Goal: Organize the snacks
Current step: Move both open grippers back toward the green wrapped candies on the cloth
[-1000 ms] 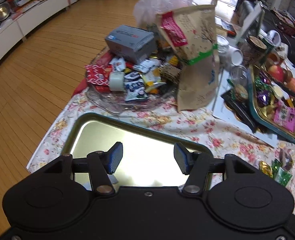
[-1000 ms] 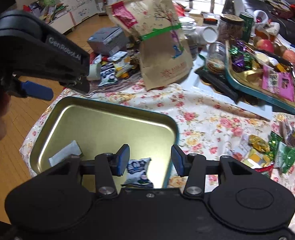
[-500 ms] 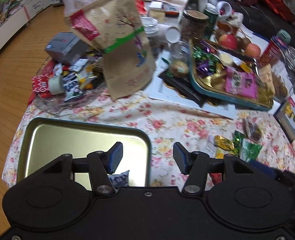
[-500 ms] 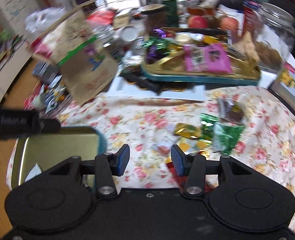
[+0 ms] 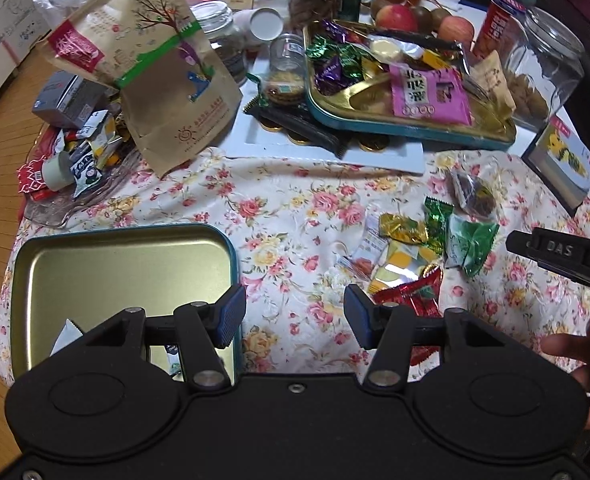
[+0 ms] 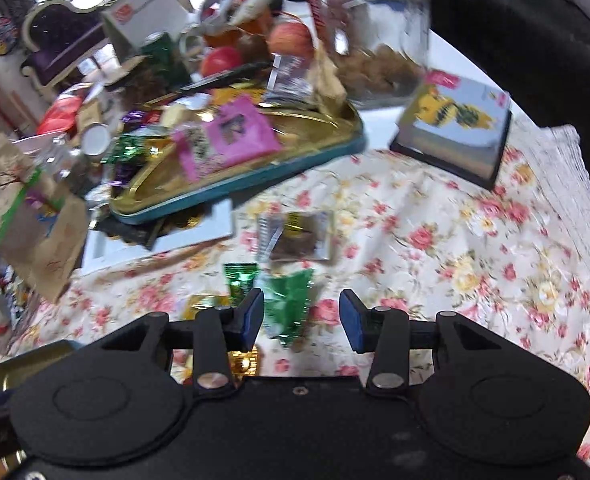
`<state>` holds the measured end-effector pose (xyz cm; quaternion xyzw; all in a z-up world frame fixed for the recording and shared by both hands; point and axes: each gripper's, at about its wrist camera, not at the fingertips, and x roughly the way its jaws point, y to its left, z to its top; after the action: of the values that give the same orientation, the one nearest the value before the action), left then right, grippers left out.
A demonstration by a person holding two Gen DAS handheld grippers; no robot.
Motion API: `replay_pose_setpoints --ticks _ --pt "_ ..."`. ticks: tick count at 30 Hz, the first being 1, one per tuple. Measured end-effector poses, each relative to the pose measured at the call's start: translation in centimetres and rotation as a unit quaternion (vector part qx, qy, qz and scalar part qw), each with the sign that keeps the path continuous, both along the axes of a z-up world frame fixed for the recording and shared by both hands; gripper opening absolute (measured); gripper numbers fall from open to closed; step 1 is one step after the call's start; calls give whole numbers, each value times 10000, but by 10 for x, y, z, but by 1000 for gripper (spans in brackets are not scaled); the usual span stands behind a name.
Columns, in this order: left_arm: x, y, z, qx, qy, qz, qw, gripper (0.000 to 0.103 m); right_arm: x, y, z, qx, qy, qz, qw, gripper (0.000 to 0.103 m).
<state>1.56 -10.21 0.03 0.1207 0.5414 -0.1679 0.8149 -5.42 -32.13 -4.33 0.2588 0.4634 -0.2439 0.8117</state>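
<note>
left claw (image 5: 294, 316): your jaws stand apart with nothing between them, hanging over the flowered cloth (image 5: 295, 216) just right of the near tin's edge.
right claw (image 6: 301, 316): your jaws are parted and have just been closing a little, gripping nothing; a green wrapper (image 6: 289, 300) lies on the cloth in the gap, pads not on it.
near tin (image 5: 127, 264): gold inside, teal rim, at your left claw's left pad; a white packet (image 5: 65, 334) and a dark blue one (image 5: 173, 360) lie at its near end, partly hidden by the claw.
loose snacks (image 5: 411, 256): red, yellow, gold and green wrappers in a clump on the cloth, just right of your left claw; a clear packet with something brown (image 5: 471, 196) sits just beyond them.
your right tool: its black body (image 5: 563, 254) and your fingers (image 5: 567, 354) show at the far right of the left view.
far tray (image 5: 407, 128): gold with a teal rim, loaded with sweets and a pink packet (image 5: 429, 94), propped on a white board (image 5: 327, 148).
brown paper bag (image 5: 163, 80): upright, leaning, beyond the near tin.
glass dish (image 5: 79, 184): left of the bag, heaped with small packets.
glass jar (image 5: 543, 68): far right, cookies at the bottom.
picture box (image 6: 453, 130): dark-edged, on the tabletop beside the jar.
</note>
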Motion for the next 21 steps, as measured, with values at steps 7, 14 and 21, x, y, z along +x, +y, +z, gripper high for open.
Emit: replay_pose_setpoints --ticks 7,14,21 --pt "-2 -2 -3 -17 143 -79 9999 59 15 9 -13 241 -5 243 9994 45" --pt "-2 3 -2 -65 223 -90 9997 59 41 22 -38 152 300 267 9991 45" --pt "3 11 -1 -146 304 5 9994 59 58 23 -55 -127 373 191 9990 45"
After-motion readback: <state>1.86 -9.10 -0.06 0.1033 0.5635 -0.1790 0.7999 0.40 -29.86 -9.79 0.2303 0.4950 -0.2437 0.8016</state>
